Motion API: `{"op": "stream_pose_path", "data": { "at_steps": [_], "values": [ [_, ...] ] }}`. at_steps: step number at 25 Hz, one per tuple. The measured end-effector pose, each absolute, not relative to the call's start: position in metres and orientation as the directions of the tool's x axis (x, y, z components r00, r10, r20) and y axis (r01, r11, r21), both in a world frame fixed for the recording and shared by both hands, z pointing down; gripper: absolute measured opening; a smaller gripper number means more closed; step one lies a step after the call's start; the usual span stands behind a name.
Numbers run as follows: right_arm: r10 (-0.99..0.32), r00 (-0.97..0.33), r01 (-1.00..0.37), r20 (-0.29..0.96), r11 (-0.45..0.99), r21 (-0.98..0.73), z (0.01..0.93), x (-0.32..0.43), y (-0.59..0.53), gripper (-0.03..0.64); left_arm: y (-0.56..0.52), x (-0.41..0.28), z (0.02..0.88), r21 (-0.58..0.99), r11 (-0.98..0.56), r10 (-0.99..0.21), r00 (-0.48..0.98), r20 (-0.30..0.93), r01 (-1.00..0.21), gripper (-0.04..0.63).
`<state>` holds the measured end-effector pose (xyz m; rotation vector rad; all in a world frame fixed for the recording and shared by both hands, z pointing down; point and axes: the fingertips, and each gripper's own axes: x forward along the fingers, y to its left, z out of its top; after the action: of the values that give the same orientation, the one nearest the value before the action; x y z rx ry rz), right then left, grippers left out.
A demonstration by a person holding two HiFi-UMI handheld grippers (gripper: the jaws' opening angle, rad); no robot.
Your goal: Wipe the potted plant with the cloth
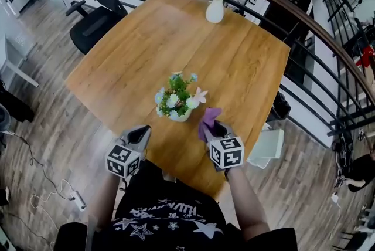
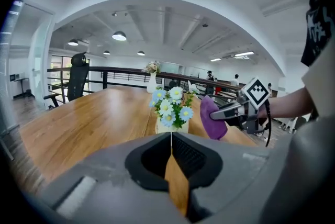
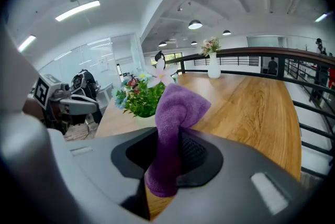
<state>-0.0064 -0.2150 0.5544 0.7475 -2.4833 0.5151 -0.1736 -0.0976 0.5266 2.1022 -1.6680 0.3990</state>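
A small potted plant (image 1: 177,101) with blue, white and pink flowers stands in a cream pot near the front edge of the wooden table (image 1: 222,62). My right gripper (image 1: 212,126) is just right of the pot, shut on a purple cloth (image 1: 208,119) that sticks up from its jaws. In the right gripper view the purple cloth (image 3: 171,129) hangs through the jaws with the plant (image 3: 140,98) close behind it. My left gripper (image 1: 139,134) is left of the pot at the table's edge, shut and empty. The left gripper view shows the plant (image 2: 171,109) straight ahead.
A white vase of flowers (image 1: 215,2) stands at the table's far edge. A black office chair (image 1: 99,9) is at the far left. A curved dark railing (image 1: 316,33) runs behind and right of the table. A white box (image 1: 268,147) lies on the floor at right.
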Motion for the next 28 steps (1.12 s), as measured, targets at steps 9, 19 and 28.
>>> {"op": "stream_pose_path", "data": {
  "at_steps": [9, 19, 28],
  "values": [
    [-0.445, -0.642, -0.704, 0.624, 0.664, -0.250, 0.589, -0.019, -0.233, 0.106, -0.136, -0.184, 0.565, 0.139, -0.485, -0.716, 0.483, 0.503, -0.863, 0.131],
    [-0.426, -0.627, -0.674, 0.653, 0.717, -0.179, 0.602, -0.036, -0.249, 0.104, -0.165, -0.168, 0.592, 0.012, -0.756, -0.558, 0.655, 0.509, -0.654, 0.344],
    [-0.314, -0.660, -0.560, 0.682, 0.812, -0.168, 0.614, -0.053, -0.258, 0.104, -0.193, -0.161, 0.600, -0.048, -0.861, -0.466, 0.747, 0.475, -0.506, 0.351]
  ]
}}
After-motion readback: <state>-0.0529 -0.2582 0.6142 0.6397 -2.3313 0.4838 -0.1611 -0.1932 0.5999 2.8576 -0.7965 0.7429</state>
